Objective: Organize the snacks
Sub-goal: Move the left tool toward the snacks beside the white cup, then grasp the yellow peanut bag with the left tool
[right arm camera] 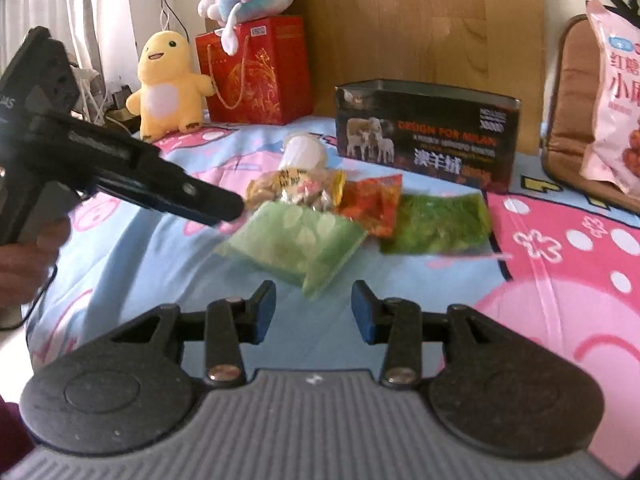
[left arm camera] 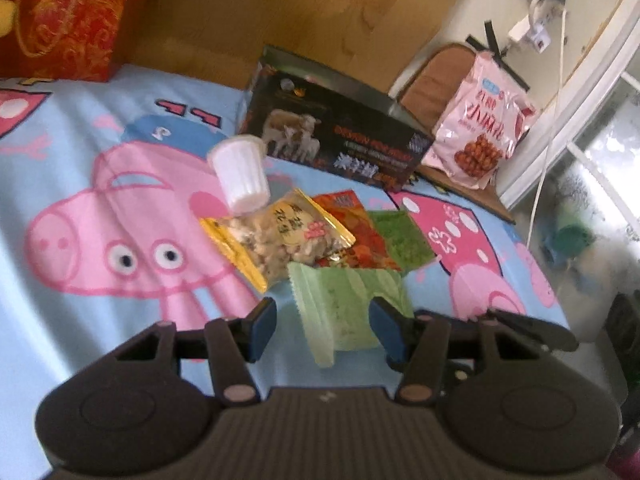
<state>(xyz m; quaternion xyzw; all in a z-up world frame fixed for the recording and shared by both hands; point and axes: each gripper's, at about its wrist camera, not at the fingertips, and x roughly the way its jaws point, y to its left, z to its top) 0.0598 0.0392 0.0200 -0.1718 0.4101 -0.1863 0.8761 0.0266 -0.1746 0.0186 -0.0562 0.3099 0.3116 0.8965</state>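
Note:
Several snack packets lie in a pile on the cartoon bedsheet (left arm camera: 80, 128). They are a light green packet (left arm camera: 344, 304) (right arm camera: 296, 244), a clear packet with yellow edges (left arm camera: 280, 236) (right arm camera: 296, 188), a red-orange packet (left arm camera: 360, 236) (right arm camera: 374, 204) and a dark green packet (left arm camera: 404, 240) (right arm camera: 440, 224). A white ribbed cup (left arm camera: 240, 176) (right arm camera: 302, 152) rests at the far end. My left gripper (left arm camera: 322, 328) (right arm camera: 224, 208) hovers open over the light green packet's end, pads not pressing it. My right gripper (right arm camera: 314, 308) is open and empty, just short of that packet's near corner.
An open black box (left arm camera: 340, 136) (right arm camera: 428, 132) stands behind the pile. A pink snack bag (left arm camera: 480, 128) (right arm camera: 612, 92) leans on a brown cushion at the right. A red gift bag (right arm camera: 256, 72) and a yellow plush (right arm camera: 168, 84) stand by the headboard. A hand holds the left gripper.

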